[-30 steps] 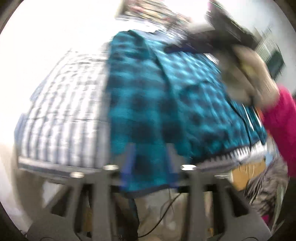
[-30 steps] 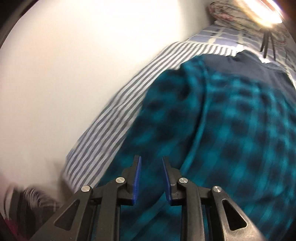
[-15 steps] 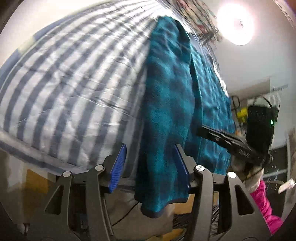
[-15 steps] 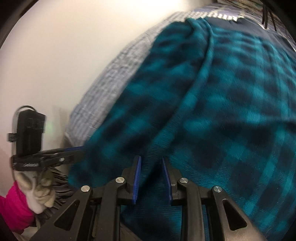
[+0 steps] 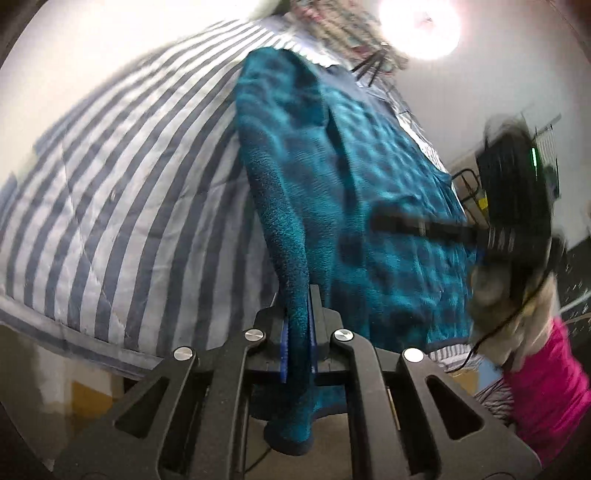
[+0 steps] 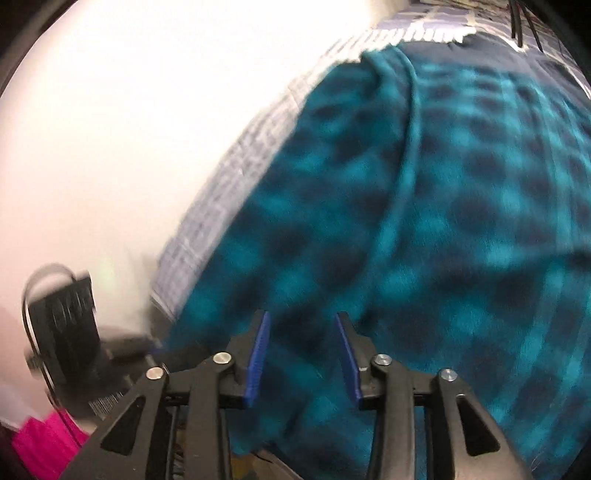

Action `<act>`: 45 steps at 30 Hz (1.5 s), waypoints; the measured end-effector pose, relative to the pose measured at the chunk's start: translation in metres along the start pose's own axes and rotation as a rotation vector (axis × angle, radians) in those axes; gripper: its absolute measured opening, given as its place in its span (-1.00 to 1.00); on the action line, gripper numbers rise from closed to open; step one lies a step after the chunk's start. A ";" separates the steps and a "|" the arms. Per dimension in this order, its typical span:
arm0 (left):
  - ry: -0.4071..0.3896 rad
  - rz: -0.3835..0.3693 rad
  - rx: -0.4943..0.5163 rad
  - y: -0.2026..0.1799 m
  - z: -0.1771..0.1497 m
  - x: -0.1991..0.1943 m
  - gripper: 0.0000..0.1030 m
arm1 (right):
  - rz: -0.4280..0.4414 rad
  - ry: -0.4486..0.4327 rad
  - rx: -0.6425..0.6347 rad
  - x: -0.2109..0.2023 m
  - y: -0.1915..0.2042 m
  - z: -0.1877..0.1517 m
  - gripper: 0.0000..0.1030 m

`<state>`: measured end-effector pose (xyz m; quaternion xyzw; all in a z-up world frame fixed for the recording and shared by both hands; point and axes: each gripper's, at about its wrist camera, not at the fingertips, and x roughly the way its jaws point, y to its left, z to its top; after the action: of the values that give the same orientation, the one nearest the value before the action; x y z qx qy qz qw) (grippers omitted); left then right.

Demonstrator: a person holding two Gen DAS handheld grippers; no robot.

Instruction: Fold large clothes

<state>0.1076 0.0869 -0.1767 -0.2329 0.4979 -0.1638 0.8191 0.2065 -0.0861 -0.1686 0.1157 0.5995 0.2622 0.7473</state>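
A teal and black checked fleece garment [image 5: 354,192] lies spread over a bed with a blue and white striped cover [image 5: 122,192]. My left gripper [image 5: 297,317] is shut on the garment's left edge, a fold of fleece pinched between its blue pads near the bed's foot. In the right wrist view the same garment [image 6: 443,221] fills the frame. My right gripper [image 6: 301,336] hovers over its near edge with jaws opening and no cloth pressed between the pads. The right gripper's black body [image 5: 517,206] shows at the right of the left wrist view.
A white wall [image 6: 129,129] runs along the bed's left side. A bright lamp [image 5: 421,26] glares past the bed's head, beside patterned pillows [image 5: 332,33]. A pink sleeve [image 5: 546,387] is at the right. Brown floor and cables show below the bed's foot.
My left gripper closed on the fleece edge that hung between its open pads. My right gripper's jaws widened and it shifted along the garment's near edge.
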 end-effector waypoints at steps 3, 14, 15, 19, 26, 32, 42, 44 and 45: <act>-0.009 0.009 0.029 -0.012 -0.001 0.002 -0.90 | -0.014 0.011 -0.029 0.003 0.017 0.027 0.13; -0.001 0.042 0.080 -0.021 -0.005 0.008 -0.90 | -0.277 0.155 -0.104 0.094 0.059 0.095 0.13; -0.002 0.040 0.078 -0.021 -0.005 0.008 -0.90 | -0.304 0.179 -0.110 0.103 0.057 0.096 0.01; -0.009 0.063 0.100 -0.023 -0.005 0.007 -0.89 | -0.389 0.193 -0.159 0.120 0.052 0.092 -0.70; 0.032 0.131 0.100 -0.015 -0.013 0.019 -0.25 | -0.257 0.127 -0.068 0.090 0.018 0.092 -0.89; 0.021 0.148 0.159 -0.035 -0.021 0.016 -0.85 | -0.147 0.056 -0.018 0.054 -0.007 0.090 -0.90; -0.067 0.232 0.386 -0.114 -0.023 -0.002 -0.87 | 0.024 -0.088 0.051 -0.024 -0.052 0.082 -0.90; -0.072 0.251 0.441 -0.130 -0.023 -0.001 -0.87 | 0.056 -0.122 0.080 -0.039 -0.068 0.075 -0.90; -0.071 0.254 0.461 -0.132 -0.020 0.000 -0.87 | 0.075 -0.140 0.097 -0.047 -0.077 0.072 -0.90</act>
<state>0.0847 -0.0284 -0.1131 0.0185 0.4438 -0.1604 0.8815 0.2881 -0.1656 -0.1485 0.1923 0.5529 0.2519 0.7707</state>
